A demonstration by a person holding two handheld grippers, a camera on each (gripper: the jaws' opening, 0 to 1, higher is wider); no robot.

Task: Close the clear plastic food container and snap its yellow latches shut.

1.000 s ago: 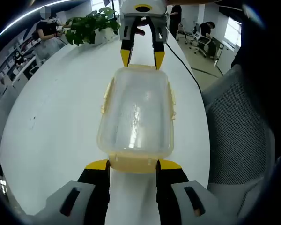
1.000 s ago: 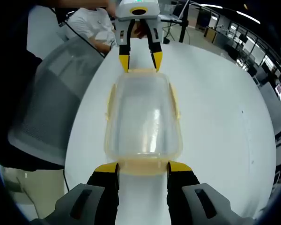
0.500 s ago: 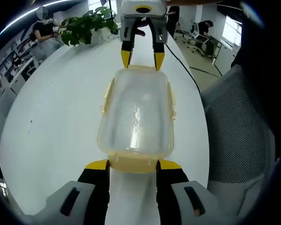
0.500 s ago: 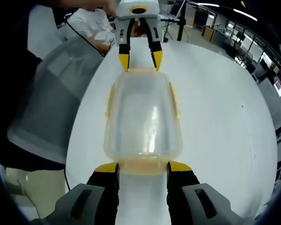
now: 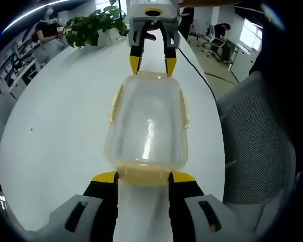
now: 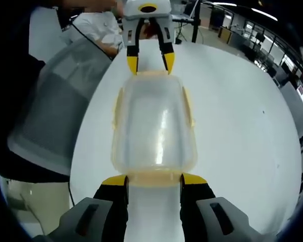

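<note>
A clear plastic container (image 5: 147, 123) with its lid on lies lengthwise on the white table (image 5: 55, 131). Pale yellow latches run along its long sides (image 5: 113, 103) and its short ends. My left gripper (image 5: 144, 177) is open, and the near end latch (image 5: 144, 174) sits between its yellow tips. At the far end my right gripper (image 5: 152, 63) points back toward me, its tips at the other end latch. From the opposite side, the container (image 6: 154, 128) lies between my open right gripper (image 6: 154, 180) and my left gripper (image 6: 147, 61).
A grey mesh chair (image 5: 252, 136) stands close beside the table's edge; it appears again as the chair (image 6: 50, 116). A potted plant (image 5: 93, 27) sits at the far end of the table. A black cable (image 5: 194, 63) runs along the edge. People sit in the background.
Both views have shifted slightly. The container and both grippers keep the same places relative to each other.
</note>
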